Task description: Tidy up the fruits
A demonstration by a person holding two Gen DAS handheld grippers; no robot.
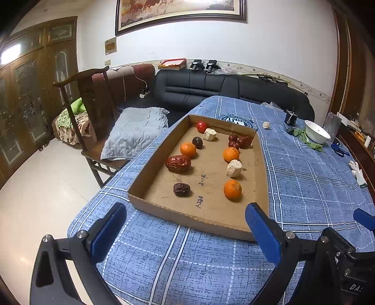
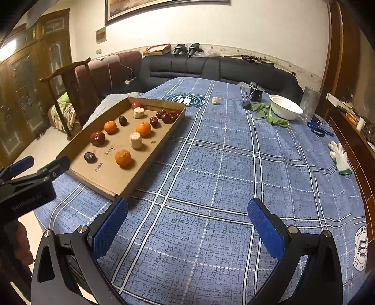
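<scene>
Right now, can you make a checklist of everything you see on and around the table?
Surface: blue plaid tablecloth covering the table.
Job's things: cardboard tray holding three oranges, nearest one; red dates, biggest; two pale chunks, one; a red round fruit. One more pale chunk lies outside on the cloth.
Clutter: white bowl, green leaves, white glove, blue scissors.
Grippers: left gripper open, empty, at the tray's near edge; right gripper open, empty, over bare cloth.
Cables: white cord and power strip on the sofa.
Surroundings: black sofa, wooden chair, framed painting.
</scene>
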